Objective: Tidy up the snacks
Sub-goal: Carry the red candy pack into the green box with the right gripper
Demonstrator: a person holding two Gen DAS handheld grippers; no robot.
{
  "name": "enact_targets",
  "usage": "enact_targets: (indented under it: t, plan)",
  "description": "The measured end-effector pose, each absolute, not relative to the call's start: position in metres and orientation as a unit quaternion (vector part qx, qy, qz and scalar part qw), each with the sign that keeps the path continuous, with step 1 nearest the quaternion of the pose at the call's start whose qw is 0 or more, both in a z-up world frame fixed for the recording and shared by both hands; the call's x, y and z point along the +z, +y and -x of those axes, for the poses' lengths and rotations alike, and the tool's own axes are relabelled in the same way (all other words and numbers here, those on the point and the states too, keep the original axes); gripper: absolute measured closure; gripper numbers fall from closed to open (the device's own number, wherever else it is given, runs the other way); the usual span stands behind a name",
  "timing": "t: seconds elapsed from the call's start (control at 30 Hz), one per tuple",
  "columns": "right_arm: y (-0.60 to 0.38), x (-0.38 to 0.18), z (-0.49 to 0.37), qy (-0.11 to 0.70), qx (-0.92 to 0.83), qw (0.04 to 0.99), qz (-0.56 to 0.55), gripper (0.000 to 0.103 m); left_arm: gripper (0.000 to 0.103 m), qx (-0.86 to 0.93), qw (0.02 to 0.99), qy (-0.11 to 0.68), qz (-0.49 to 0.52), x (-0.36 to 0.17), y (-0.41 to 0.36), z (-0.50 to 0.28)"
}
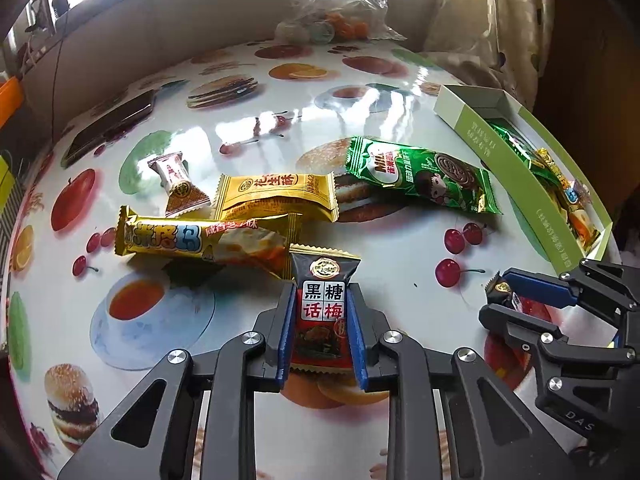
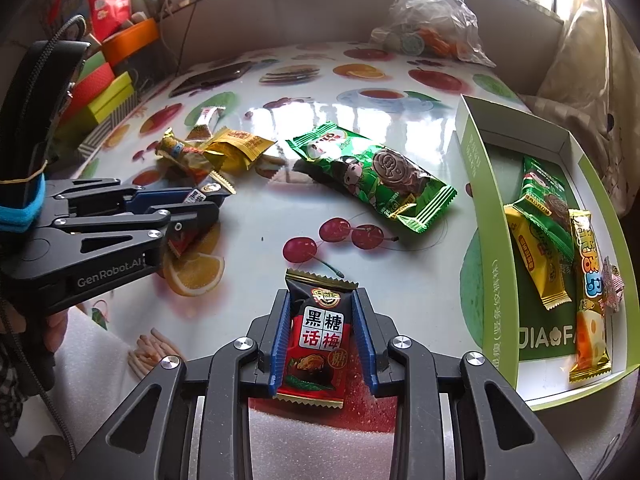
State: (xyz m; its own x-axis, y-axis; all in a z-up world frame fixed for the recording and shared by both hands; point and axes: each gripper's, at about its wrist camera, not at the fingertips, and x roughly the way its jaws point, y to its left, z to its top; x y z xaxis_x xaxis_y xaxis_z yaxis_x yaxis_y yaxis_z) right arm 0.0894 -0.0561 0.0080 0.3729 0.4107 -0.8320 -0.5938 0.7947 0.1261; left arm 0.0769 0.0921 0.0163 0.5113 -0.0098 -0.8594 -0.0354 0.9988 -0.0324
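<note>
My left gripper (image 1: 322,294) is shut on a black-and-red plum candy packet (image 1: 322,312), held just above the table. My right gripper (image 2: 320,304) is shut on a second, identical packet (image 2: 318,336). Each gripper shows in the other's view: the right one (image 1: 500,296) at lower right, the left one (image 2: 208,204) at left. Loose on the table lie a green Milo biscuit pack (image 1: 424,176), a yellow peanut-crisp pack (image 1: 276,196), a gold cheese bar (image 1: 204,240) and a small brown-and-white candy (image 1: 180,180). The green-and-white box (image 2: 486,216) at right holds several snacks.
A clear plastic bag (image 2: 432,20) of items sits at the table's far edge. A dark phone (image 1: 112,128) lies at the far left. Coloured boxes (image 2: 108,88) stand off the table's left side. A beige curtain (image 1: 488,20) hangs at the right. The tabletop carries a glossy fruit print.
</note>
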Motion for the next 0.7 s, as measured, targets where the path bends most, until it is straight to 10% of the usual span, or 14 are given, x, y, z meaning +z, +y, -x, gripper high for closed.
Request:
enact_targets:
  t: [0.7]
  plan:
    - [-0.069, 0.039, -0.090, 0.437, 0.287, 0.849, 0.078, 0.074, 0.078, -0.008, 0.887, 0.461, 0.038, 0.050, 0.075, -0.069]
